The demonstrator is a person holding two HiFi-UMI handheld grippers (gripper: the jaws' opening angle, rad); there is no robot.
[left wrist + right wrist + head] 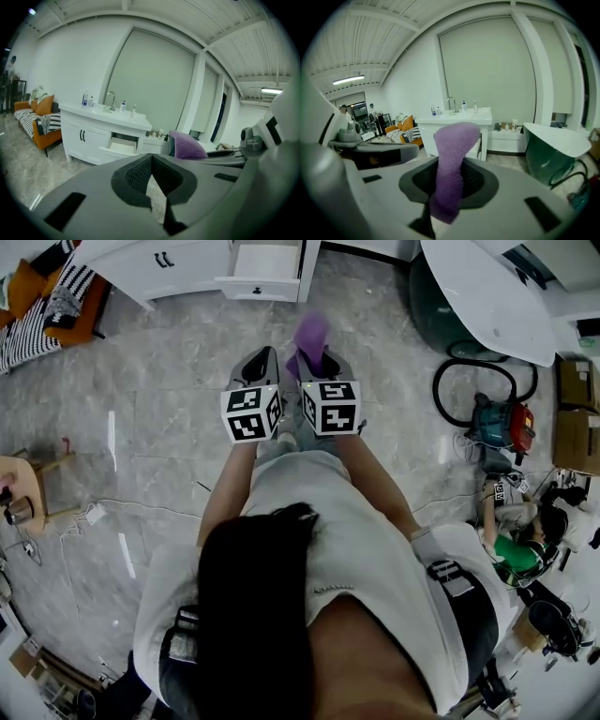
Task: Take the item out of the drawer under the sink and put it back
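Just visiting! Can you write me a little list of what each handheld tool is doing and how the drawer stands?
Right gripper: jaws shut on a purple cloth, which sticks up past them
Left gripper: jaws together, nothing between them
Drawer: pulled open in the white cabinet
Cloth's place: outside the drawer, held well short of it

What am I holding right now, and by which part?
The right hand-held gripper pinches a purple fuzzy cloth by its lower part; most sticks up past the jaws. The left hand-held gripper holds nothing.
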